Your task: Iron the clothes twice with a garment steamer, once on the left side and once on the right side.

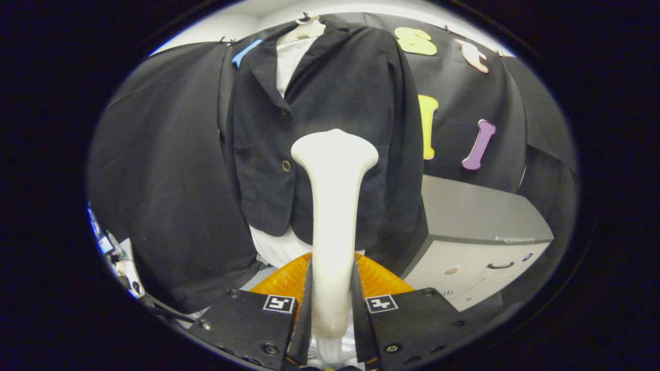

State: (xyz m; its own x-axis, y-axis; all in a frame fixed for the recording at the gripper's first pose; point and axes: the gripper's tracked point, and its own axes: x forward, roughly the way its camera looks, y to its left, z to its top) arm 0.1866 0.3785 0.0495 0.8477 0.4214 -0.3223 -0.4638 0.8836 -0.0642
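Jacket [330, 103]: I see a black blazer hanging on a pale hanger [308, 28] against the booth wall, buttoned at the front over a white garment [289, 56]; I place the rest from it.
Cabinet [479, 232]: grey drawer unit standing just beside the jacket's hem on one side, with a dark handle on one drawer.
Garment steamer [332, 206]: white handle rising in front of the jacket's lower front, its flared head near the brass button [285, 166]; I cannot tell whether it touches the cloth.
Gripper [332, 304]: I have both fingers pressed narrow on the steamer's handle, below the jacket's hem.
Orange object [379, 278]: ribbed, behind the fingers.
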